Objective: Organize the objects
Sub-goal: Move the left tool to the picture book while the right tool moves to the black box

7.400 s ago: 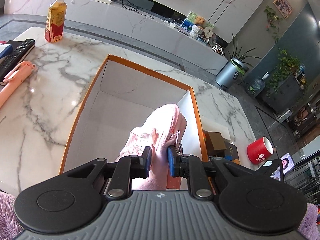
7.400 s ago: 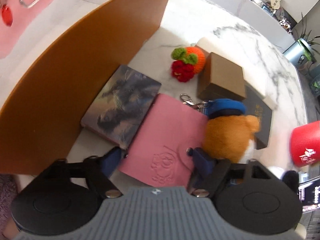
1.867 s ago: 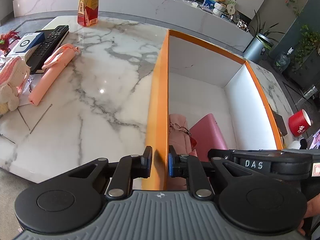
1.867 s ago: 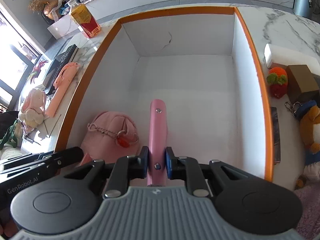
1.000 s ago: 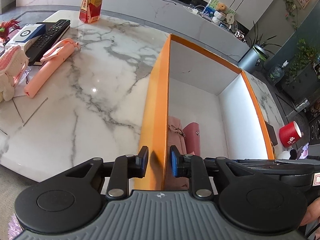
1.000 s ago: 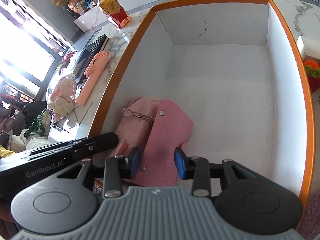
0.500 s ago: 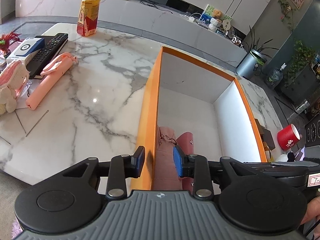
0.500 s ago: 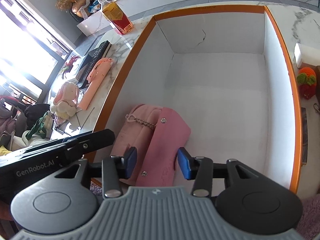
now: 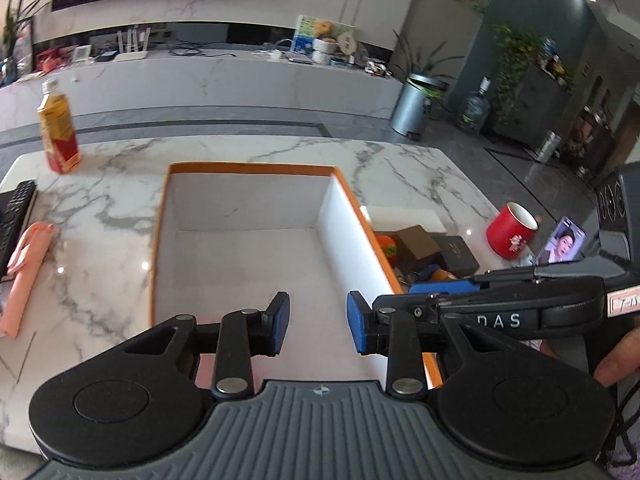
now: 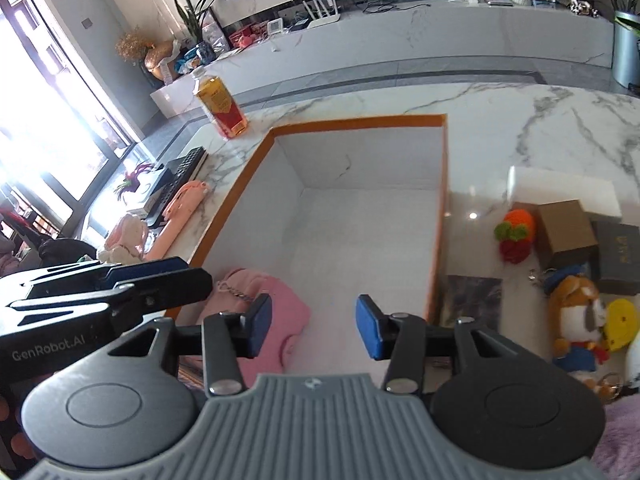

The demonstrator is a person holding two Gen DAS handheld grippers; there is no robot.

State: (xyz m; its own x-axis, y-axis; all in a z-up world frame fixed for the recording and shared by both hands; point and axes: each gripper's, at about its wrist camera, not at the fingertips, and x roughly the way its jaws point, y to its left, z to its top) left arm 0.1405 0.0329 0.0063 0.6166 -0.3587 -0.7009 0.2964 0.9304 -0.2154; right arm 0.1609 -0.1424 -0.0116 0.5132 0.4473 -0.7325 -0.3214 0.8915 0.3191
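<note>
step: between items, both grippers up over the orange-edged box [image 10: 436, 216] and carrying nothing
left gripper [image 9: 318, 322]: jaws apart, only box floor showing between the pads
right gripper [image 10: 314, 326]: jaws apart too, nothing pinched
already in: pink wallet [image 10: 288, 320] and pink plush pouch [image 10: 236, 292] with its chain, tucked in the near left corner of the box, touching each other
box: rest of the floor bare, loads of room
next move, guessing: swing over to the pile just right of the box, get the pads square around one item, lift it clear of the orange wall before lowering in
easy picks: probably the fox plush [image 10: 578, 320] or the crochet fruit [image 10: 516, 236], soft and squishy
trickier: the flat dark book [image 10: 472, 304] lying hard against the box wall, little room for a finger
count in box: 2 things
count right of box: 1 fox plush, 1 crochet fruit, 1 brown box [image 10: 566, 228], 1 dark box [image 10: 618, 256], 1 book, 1 white block [image 10: 560, 190], 1 red cup [image 9: 512, 236]
count left of box: 1 drink bottle [image 10: 220, 106], 1 remote [image 10: 182, 182], 1 pink umbrella [image 10: 180, 212]
</note>
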